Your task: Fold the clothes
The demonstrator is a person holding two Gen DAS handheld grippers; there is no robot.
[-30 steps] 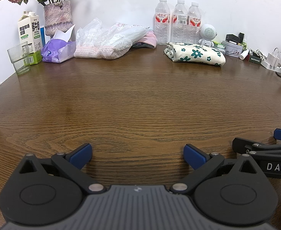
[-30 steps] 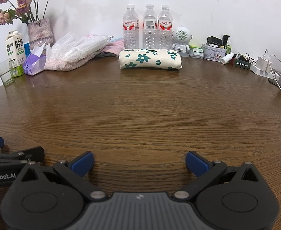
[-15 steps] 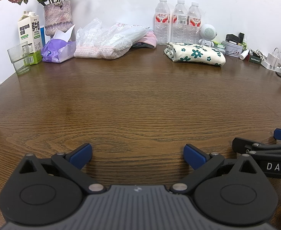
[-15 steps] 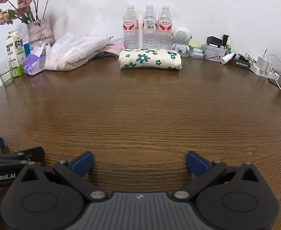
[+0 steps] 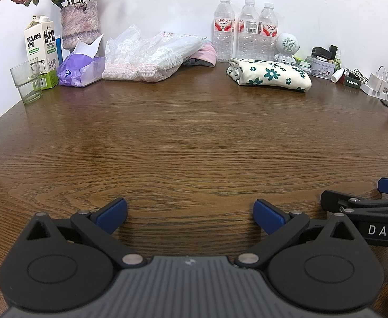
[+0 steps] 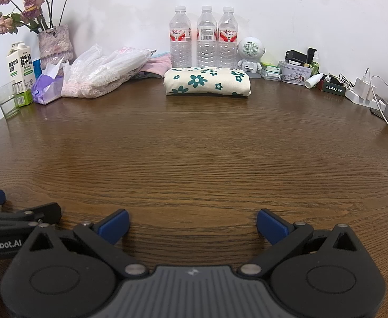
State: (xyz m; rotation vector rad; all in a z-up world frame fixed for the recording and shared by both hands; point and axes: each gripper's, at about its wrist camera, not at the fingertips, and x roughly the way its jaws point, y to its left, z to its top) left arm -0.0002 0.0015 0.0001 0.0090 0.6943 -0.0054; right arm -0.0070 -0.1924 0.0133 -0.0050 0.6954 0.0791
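Three bottles (image 6: 206, 37) behind wooden table (image 6: 194, 153).

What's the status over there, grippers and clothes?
Left gripper open, empty. Right gripper open, empty. Floral garment folded by the bottles. Table between bare, nothing blocking.

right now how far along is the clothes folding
Done: the floral garment lies folded at the back of the table, before the water bottles. In hand: nothing; the left tongs and right tongs are open and empty. Possibly left: the bagged clothes pile beside it.
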